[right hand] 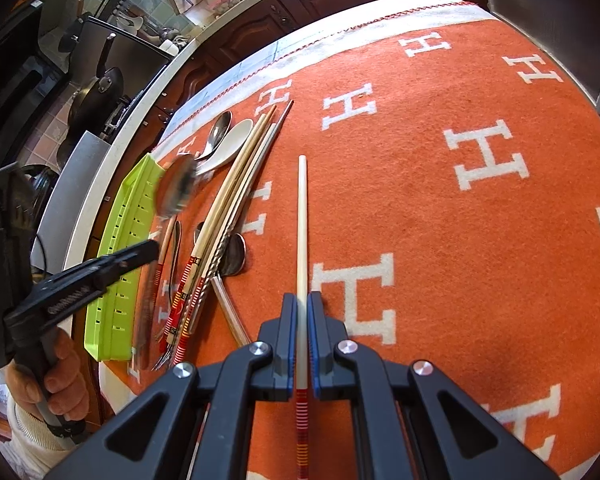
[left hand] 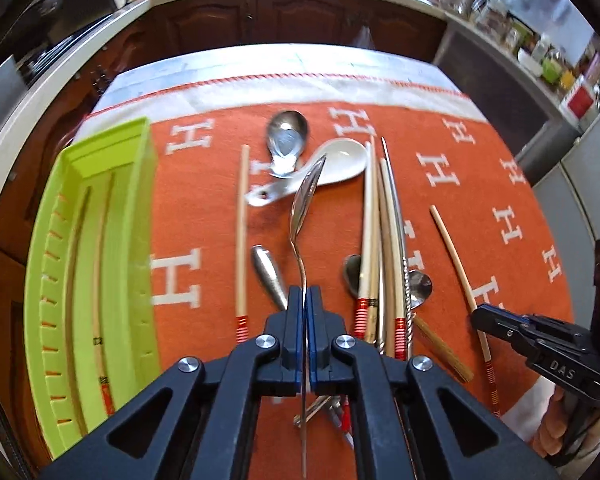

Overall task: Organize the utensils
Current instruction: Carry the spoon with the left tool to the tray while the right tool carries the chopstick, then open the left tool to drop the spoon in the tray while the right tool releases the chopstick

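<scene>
Our left gripper (left hand: 305, 300) has its jaws shut tight on the thin handle of a metal spoon (left hand: 305, 204), edge-on, bowl pointing away from the jaws and lifted clear of the cloth. Our right gripper (right hand: 299, 308) has its jaws closed on a pale chopstick (right hand: 302, 232), gripped approx. a third up from its red-banded end; tip runs straight ahead of the jaws, low over the orange cloth (right hand: 440, 208) on the worktop.

Handling, as we judge it: the spoon is stiff, smooth steel, light but top-heavy toward the bowl, so it may pivot in a narrow pinch; a hold nearer mid-handle would steady it. The chopstick is v. light, rigid and slick; the banded end likely gives better purchase.

Just beyond the left jaws lies the pile: a white ceramic spoon (left hand: 332, 166), prob. brittle, so no knocks, w/ a steel soup spoon (left hand: 287, 140) beside it, plus a bundle of chopsticks (left hand: 384, 240) to the right of the jaws. The green tray (left hand: 136, 184) sits well left of the left jaws, w/ chopsticks already lying in its slots.
</scene>
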`<state>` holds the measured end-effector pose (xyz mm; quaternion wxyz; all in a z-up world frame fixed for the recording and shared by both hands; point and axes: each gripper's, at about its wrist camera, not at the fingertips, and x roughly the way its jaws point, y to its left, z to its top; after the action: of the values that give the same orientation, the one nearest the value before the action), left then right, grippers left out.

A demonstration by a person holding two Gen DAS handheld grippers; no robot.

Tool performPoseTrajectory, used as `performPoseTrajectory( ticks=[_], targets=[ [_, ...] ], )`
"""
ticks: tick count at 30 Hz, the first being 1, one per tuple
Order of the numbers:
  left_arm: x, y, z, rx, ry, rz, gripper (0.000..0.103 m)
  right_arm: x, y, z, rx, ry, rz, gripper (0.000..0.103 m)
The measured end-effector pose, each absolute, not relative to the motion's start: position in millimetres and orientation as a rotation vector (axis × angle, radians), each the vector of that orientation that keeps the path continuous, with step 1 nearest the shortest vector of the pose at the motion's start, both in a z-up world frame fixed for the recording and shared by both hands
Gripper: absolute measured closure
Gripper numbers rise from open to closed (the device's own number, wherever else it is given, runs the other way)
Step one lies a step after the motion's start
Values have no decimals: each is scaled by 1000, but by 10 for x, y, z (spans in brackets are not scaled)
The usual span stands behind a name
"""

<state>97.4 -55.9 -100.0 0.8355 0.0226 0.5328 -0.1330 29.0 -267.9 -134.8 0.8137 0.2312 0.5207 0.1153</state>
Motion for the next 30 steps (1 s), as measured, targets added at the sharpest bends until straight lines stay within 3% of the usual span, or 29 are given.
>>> performPoseTrajectory(
  ticks=[16, 23, 30],
  targets=[
    [725, 263, -604, -138, 1064, -224, 103, 302, -2338, -874, 479, 1055, 344, 98],
    [710, 829, -452, -165, 1022, -102, 103, 614, -1600, -481, 479, 1046, 512, 98],
    [863, 1263, -692, -173, 1053, -38, 103, 1010, -774, -416, 504, 1075, 568, 98]
  ],
)
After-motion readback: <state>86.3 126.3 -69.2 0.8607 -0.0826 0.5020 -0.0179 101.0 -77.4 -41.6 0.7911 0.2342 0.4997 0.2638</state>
